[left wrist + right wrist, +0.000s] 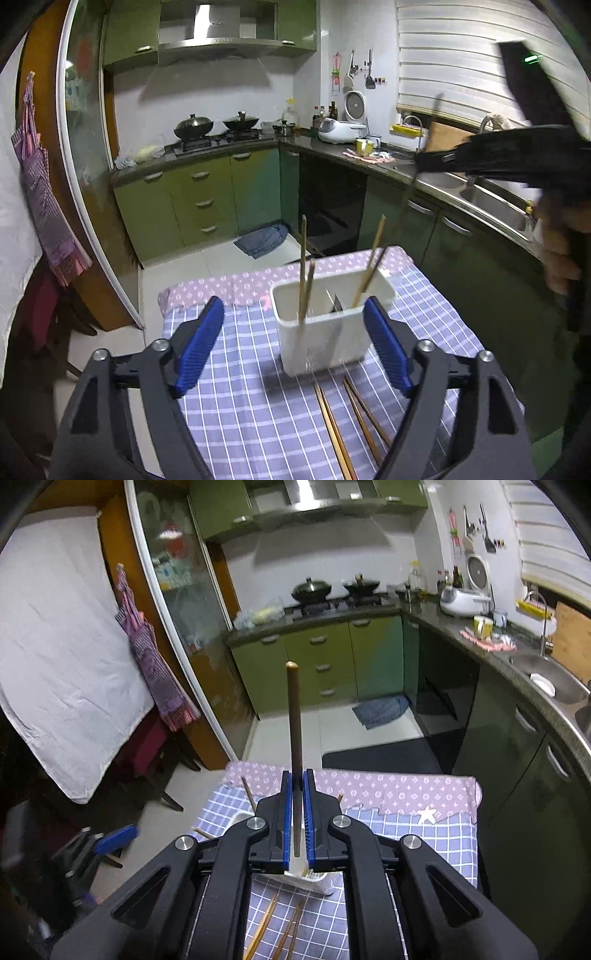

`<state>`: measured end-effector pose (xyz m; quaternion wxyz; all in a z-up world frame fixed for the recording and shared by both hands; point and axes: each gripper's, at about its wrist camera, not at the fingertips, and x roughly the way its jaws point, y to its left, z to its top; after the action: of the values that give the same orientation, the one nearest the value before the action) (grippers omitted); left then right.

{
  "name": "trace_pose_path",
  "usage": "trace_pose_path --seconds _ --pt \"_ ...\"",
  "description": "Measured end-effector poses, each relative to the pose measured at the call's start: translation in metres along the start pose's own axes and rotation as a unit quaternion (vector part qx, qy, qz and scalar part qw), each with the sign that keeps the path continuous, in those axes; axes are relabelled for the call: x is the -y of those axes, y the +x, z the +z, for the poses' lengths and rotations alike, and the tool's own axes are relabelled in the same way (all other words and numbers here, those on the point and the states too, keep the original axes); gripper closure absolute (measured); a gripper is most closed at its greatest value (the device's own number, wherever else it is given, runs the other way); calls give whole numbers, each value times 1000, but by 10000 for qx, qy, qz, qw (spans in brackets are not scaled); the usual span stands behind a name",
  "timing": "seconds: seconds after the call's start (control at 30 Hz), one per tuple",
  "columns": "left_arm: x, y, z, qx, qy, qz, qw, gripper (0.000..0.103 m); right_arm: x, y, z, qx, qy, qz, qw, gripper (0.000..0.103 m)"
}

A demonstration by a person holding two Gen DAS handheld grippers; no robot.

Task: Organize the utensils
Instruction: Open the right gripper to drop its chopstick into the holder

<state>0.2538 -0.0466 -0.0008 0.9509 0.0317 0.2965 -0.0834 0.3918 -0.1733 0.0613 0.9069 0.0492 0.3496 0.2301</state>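
Two tongs in play: my left tongs (pixel 293 336) gape wide with nothing between them, just in front of the white holder (pixel 325 332) on the checked bench (pixel 236 406); my right tongs (pixel 297 821) clamp one brown chopstick (pixel 294 716) upright above it; more chopsticks (pixel 351 421) lie loose near the holder

Right gripper (pixel 480 162) motion-blurred, loose chopsticks (pixel 343 435) cut off by bottom edge, white holder (pixel 314 880) mostly hidden behind jaws
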Motion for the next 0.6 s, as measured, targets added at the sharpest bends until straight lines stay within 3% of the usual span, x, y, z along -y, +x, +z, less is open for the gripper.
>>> trace_pose_path --seconds 0.13,0.4,0.6 --pt "-5 -10 -14 -110 -91 -100 9998 15 1 33 -14 -329 -29 -40 9994 96" --pt "-11 -16 -26 -345 -290 -215 9988 12 3 78 -42 -710 -97 -85 9974 96" --pt "-9 -9 -30 -623 -343 -367 9968 12 -3 66 -51 -631 -169 -85 9978 90"
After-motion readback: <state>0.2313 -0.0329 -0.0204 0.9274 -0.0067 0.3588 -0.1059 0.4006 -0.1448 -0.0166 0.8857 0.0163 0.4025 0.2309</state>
